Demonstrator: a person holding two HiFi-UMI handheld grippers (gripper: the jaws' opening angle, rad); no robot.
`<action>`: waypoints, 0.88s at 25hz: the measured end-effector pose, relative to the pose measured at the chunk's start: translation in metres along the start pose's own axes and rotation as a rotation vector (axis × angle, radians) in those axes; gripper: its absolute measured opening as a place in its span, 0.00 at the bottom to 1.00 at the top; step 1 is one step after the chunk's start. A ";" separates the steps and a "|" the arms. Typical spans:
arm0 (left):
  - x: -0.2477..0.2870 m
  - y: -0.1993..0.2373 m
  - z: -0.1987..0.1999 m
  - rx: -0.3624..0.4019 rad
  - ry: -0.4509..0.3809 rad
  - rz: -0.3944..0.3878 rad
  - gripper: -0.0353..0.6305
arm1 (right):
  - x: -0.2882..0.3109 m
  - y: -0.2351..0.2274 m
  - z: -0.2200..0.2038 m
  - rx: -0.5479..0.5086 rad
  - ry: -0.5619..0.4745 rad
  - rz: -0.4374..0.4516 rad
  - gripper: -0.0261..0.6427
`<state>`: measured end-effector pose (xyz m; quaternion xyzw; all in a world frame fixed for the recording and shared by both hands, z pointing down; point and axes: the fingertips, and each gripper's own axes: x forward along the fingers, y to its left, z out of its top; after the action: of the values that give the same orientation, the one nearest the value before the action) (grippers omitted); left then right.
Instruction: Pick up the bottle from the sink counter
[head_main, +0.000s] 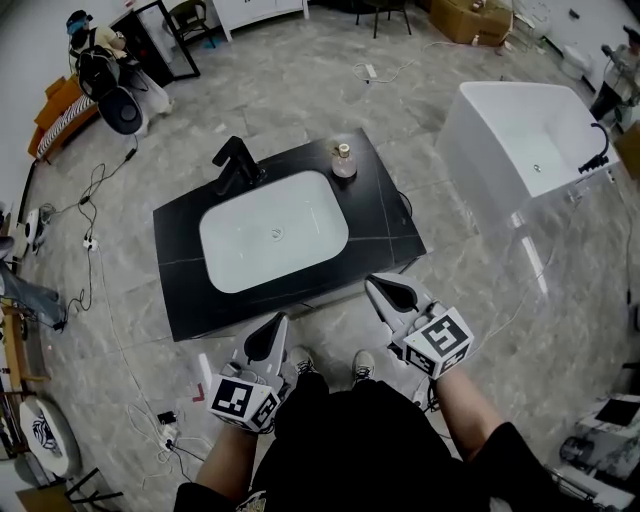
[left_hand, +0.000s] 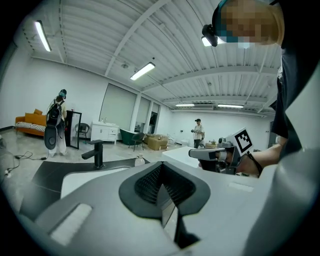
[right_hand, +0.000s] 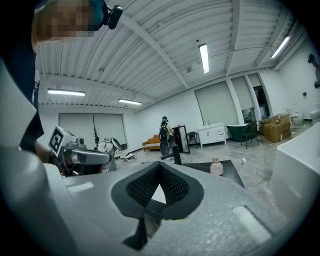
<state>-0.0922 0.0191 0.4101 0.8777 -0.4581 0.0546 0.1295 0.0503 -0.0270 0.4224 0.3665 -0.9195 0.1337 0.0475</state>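
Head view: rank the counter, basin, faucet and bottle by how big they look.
Largest to smallest:
1. counter
2. basin
3. faucet
4. bottle
All sit at a similar distance from the camera, so nearness does not blur the order.

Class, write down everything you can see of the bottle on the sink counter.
The bottle is small and squat, with a round, pale pink, glassy-looking body and a short light cap. It stands upright on the black counter near its far right corner, beyond the white basin, right of the faucet. Only the counter touches it.
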 end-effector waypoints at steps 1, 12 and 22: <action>0.001 0.005 0.002 0.003 0.002 -0.009 0.06 | 0.005 -0.001 0.001 0.003 -0.005 -0.011 0.04; 0.015 0.056 0.016 0.017 -0.001 -0.091 0.06 | 0.049 -0.007 0.010 0.024 -0.027 -0.112 0.04; 0.021 0.087 0.025 0.025 -0.002 -0.148 0.06 | 0.082 -0.006 0.015 0.027 -0.047 -0.182 0.04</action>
<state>-0.1518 -0.0522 0.4057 0.9108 -0.3914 0.0496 0.1217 -0.0048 -0.0891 0.4247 0.4524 -0.8813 0.1326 0.0329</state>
